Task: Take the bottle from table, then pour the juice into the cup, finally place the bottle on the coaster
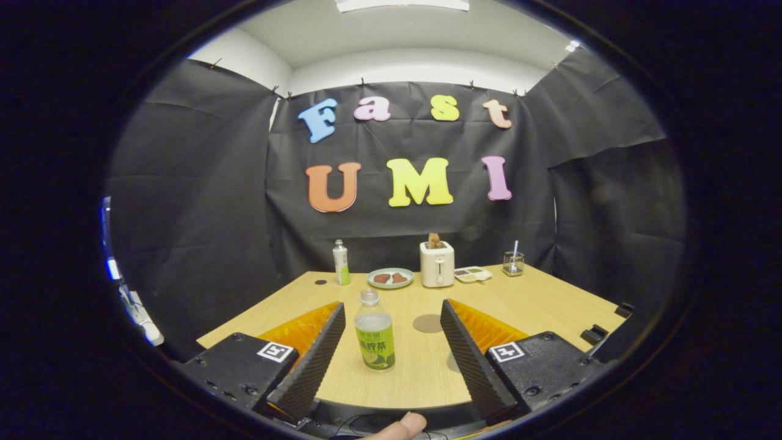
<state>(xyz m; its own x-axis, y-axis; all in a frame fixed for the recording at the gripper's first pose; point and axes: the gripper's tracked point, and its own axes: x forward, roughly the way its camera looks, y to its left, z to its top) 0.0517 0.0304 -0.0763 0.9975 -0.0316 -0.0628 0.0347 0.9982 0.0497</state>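
So the gripper [391, 342] has its two ribbed fingers spread wide, nothing pinched, hanging low over a light wooden table [550, 305]. Standing upright between them, closer to the left finger and not touching either one, is a clear plastic bottle with a green label and clear cap [374, 330], pale liquid inside.

Just past the fingertips, at about 1 o'clock from the bottle, there's a round brown coaster [427, 323] lying flat on the wood. Something pale and roundish peeks out from behind the right finger; can't tell what it is.

Further back by the black cloth wall: at 11 o'clock a slim white tube-like bottle with a green label [341, 263], at 12 a pale green plate with brownish food pieces [390, 278], then a cream toaster with toast sticking out [437, 264], a small divided tray [473, 274] beside it, and at 2 o'clock a small clear glass holder with a stick in it [513, 263].

A fingertip of the person [400, 426] shows at 6 o'clock, under the gripper.
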